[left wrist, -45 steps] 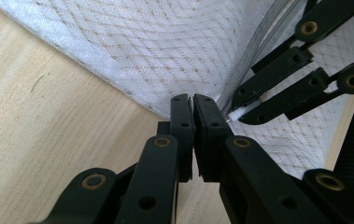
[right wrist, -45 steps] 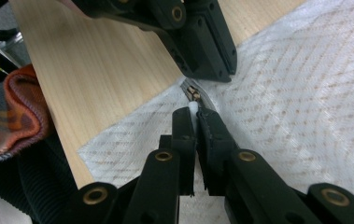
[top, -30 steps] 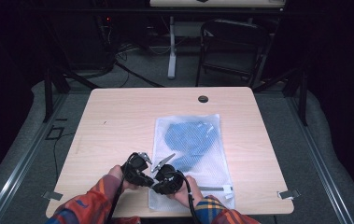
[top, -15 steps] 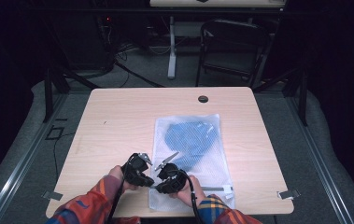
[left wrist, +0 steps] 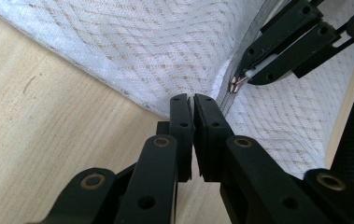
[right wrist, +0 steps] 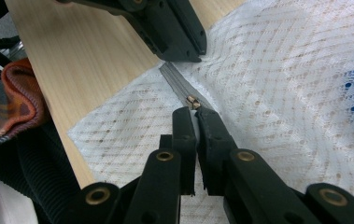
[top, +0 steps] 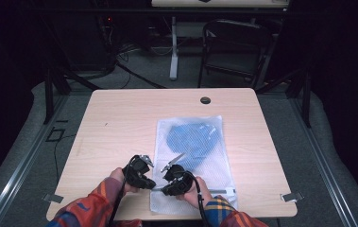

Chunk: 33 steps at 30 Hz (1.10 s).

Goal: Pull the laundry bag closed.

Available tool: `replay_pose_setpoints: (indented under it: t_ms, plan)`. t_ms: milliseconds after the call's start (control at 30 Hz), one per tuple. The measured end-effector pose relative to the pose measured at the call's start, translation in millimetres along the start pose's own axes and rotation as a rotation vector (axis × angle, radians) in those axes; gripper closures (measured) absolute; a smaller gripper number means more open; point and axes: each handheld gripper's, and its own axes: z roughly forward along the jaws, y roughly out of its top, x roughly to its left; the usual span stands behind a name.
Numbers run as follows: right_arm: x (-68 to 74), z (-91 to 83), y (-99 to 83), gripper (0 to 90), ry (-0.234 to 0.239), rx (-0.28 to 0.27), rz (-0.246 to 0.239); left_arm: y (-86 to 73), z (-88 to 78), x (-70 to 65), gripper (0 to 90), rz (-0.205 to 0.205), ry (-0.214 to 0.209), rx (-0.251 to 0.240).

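Table of pale wood carries my white mesh zip bag, near edge toward me. My left gripper clamps its corner beside the grey zipper; my right gripper pinches the brass pull, zipper running rightward away.

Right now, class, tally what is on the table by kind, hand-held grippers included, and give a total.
White mesh laundry bag: 1
Blue cloth inside the bag: 1
Hand-held grippers: 2, the left hand-held gripper and the right hand-held gripper, both shut at the bag's zipper
Total: 4
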Motion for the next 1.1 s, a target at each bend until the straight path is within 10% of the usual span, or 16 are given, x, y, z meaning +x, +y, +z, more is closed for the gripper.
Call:
replay_pose_setpoints:
  t_ms: [667, 1100]
  plan:
    - [-4.2, -3.4, -5.6, 86.8, -0.013, 0.017, -0.002, 1.0, -0.7, -2.6, 85.8, 0.028, 0.023, 0.013]
    - [-5.7, -2.7, -8.1, 86.4, 0.009, -0.005, -0.029, 7.4, -3.2, -15.9, 86.9, 0.024, 0.005, -0.071]
